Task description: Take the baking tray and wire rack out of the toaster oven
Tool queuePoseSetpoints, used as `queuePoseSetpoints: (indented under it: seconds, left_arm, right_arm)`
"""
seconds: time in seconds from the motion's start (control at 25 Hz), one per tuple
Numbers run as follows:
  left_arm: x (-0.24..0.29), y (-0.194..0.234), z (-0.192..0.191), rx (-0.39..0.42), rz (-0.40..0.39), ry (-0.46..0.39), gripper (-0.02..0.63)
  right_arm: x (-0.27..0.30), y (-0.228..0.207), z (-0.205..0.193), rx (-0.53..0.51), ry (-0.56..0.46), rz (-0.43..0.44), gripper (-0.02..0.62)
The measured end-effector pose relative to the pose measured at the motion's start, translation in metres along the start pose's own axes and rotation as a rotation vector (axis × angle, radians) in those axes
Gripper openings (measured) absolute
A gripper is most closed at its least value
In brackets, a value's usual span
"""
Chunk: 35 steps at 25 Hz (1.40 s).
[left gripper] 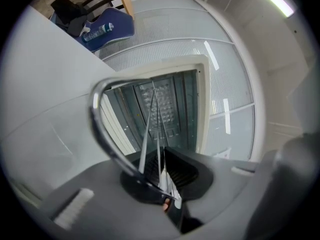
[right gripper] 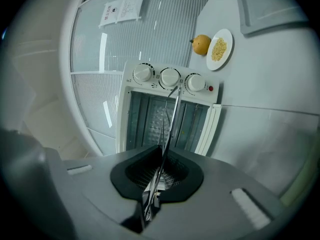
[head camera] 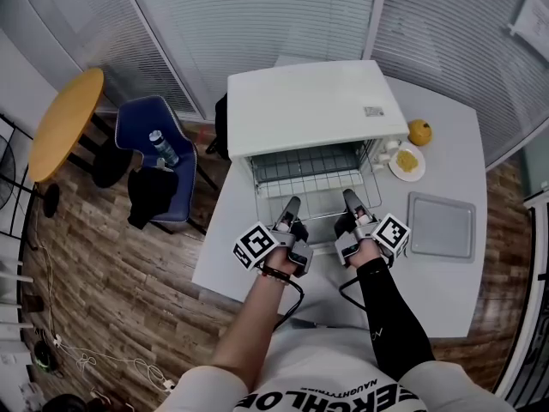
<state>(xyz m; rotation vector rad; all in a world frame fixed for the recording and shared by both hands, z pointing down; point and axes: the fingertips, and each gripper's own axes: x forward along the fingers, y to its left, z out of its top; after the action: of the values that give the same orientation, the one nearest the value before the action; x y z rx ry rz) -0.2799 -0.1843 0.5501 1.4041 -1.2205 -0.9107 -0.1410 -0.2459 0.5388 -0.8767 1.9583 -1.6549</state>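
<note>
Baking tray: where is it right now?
Head view, right side: the baking tray lies flat on the table, outside the toaster oven, right of the right gripper, near the plate.

The toaster oven (head camera: 313,106) stands at the far middle of the table (head camera: 232,256), its open front toward me. The wire rack (head camera: 313,177) lies in that opening. My left tongs (head camera: 293,204) and right tongs (head camera: 349,199) grip its near edge side by side. Right of the oven sit an orange (head camera: 419,131) and a plate (head camera: 407,162). The baking tray (head camera: 442,226) lies nearer, on the table's right part. A chair (head camera: 137,127) with a bottle (head camera: 163,148) on it stands left of the table.
</note>
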Motion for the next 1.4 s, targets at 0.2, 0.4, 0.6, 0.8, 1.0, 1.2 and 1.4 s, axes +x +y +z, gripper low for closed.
queuePoseSetpoints:
  seconds: [0.2,0.4,0.6,0.8,1.0,1.2,1.4]
  left_arm:
    - [-0.005,0.0,-0.004,0.004,-0.006,0.012,0.063]
    - [-0.009,-0.003,-0.007,0.012,-0.012,0.022,0.064]
    - [-0.014,-0.005,-0.014,0.004,-0.012,0.014,0.064]
    - [-0.02,-0.002,-0.019,0.002,-0.004,0.014,0.064]
    - [-0.025,-0.004,-0.022,0.009,-0.012,0.018,0.064]
    - [-0.034,-0.008,-0.025,0.02,-0.018,0.028,0.064]
    - [-0.044,-0.01,-0.031,0.027,-0.023,0.038,0.064]
  right_arm:
    - [-0.005,0.0,-0.002,0.0,0.007,0.017,0.005]
    - [-0.011,0.0,-0.004,-0.008,0.011,0.006,0.005]
    - [-0.018,0.001,-0.004,-0.009,0.001,0.011,0.005]
    - [-0.026,0.0,-0.007,-0.032,0.008,0.003,0.005]
    - [-0.03,0.003,-0.009,-0.033,0.014,0.022,0.005]
    - [-0.041,0.006,-0.014,-0.046,0.025,0.02,0.005]
    - [-0.052,0.008,-0.018,-0.062,0.038,0.032,0.005]
